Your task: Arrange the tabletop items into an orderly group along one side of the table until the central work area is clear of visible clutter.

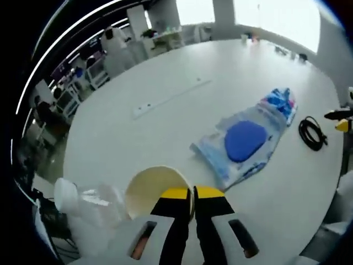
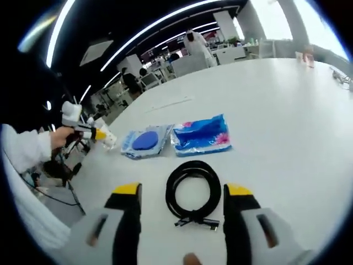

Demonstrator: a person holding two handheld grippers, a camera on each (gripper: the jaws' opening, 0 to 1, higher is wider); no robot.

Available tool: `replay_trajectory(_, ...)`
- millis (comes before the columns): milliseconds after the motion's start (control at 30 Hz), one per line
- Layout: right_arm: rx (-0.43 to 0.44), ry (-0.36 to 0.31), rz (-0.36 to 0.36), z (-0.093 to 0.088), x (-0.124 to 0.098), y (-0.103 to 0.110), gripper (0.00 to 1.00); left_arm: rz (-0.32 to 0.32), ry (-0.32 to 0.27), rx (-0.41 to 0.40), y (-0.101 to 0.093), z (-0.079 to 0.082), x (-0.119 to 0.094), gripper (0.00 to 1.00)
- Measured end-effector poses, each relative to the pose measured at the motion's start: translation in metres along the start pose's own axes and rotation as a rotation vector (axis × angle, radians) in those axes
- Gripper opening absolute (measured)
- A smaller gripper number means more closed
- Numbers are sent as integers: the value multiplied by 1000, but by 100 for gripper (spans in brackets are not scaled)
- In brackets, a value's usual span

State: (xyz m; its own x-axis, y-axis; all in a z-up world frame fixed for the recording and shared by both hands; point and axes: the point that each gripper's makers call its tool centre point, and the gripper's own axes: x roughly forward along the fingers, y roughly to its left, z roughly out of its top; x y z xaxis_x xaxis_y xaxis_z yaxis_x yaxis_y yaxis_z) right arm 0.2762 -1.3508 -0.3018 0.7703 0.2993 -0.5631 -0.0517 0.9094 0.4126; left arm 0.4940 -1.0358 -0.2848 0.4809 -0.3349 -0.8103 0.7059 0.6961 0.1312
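Left tool (image 1: 192,194) pinches a paper cup (image 1: 150,186); right tool (image 2: 183,193), jaws apart, frames a coiled cable (image 2: 193,193).

The room behind the big white tabletop (image 1: 165,127) is busy. A person in white clothes (image 2: 197,41) stands far back among white desks (image 2: 185,63). Another person in dark clothes (image 2: 131,81) is near there too. Long bright light strips (image 2: 149,27) run across the dark ceiling. A big bright window (image 1: 276,16) glows at the far end. More desks and chairs (image 1: 94,72) sit off to the side.
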Motion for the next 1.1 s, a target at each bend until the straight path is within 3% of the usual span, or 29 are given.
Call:
replay_trajectory(300,16,3,-1,-2,3,2,58,-75,73,72,-1,9,9,0)
replay_trajectory(533,33,9,-16,-6,3,-3,57,-122,139,126,-3,7,12,0)
replay_trajectory(733,33,10,-12,-7,6,-2,57,-132,184,157,-3,0,20,0)
replay_trajectory(1100,49,22,-16,-15,6,-4,56,-127,205,164,-3,-5,29,0)
